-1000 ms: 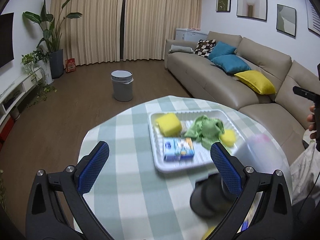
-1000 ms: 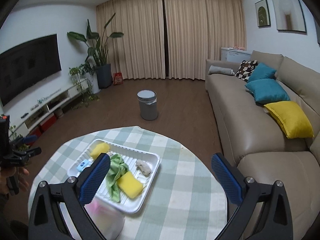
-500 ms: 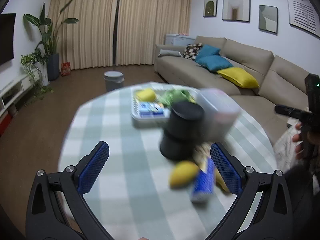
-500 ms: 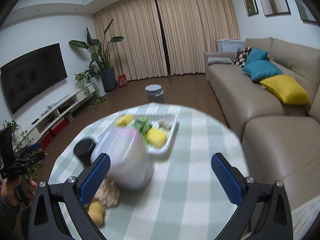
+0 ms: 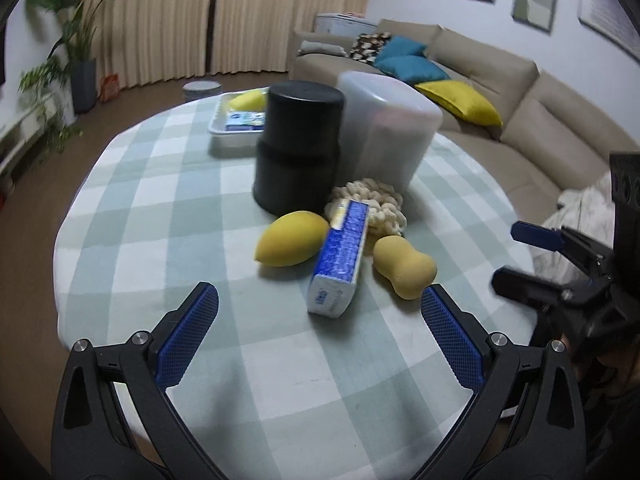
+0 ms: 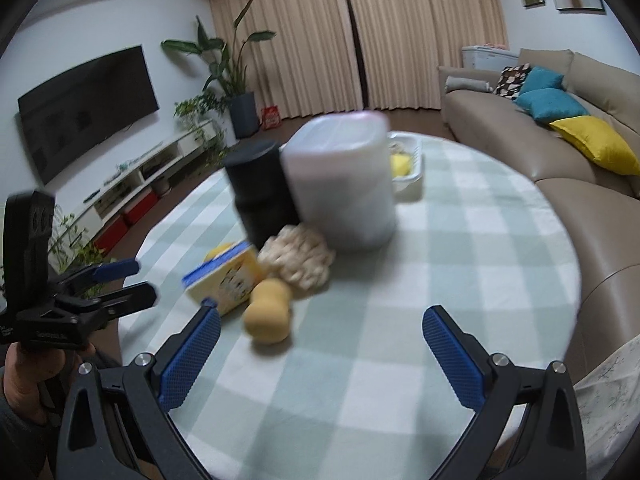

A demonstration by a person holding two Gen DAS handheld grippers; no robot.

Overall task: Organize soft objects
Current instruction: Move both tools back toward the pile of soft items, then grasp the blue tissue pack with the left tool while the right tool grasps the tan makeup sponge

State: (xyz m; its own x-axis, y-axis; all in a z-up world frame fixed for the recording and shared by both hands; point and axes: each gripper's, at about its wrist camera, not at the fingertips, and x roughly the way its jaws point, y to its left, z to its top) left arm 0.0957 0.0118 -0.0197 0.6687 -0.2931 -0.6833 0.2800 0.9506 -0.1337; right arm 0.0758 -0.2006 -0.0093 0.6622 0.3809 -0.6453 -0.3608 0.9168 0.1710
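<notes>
Nearest the viewer, the left tongs (image 5: 320, 316) and right tongs (image 6: 322, 332) both hover spread wide and empty above the checked surface (image 5: 168, 216). Just beyond lies a loose cluster of soft things: a blue tissue pack (image 5: 340, 258) leaning between a yellow egg-shaped sponge (image 5: 292, 238) and a tan peanut-shaped sponge (image 5: 404, 266), with a cream knitted bundle (image 5: 378, 204) touching behind. Farther back stand a black canister (image 5: 298, 148) and a frosted container (image 5: 386, 132), then a white tray (image 5: 224, 128) holding more items. Grabbing the tissue pack risks nudging the sponges, which may roll away; reaching past could topple the canister.
</notes>
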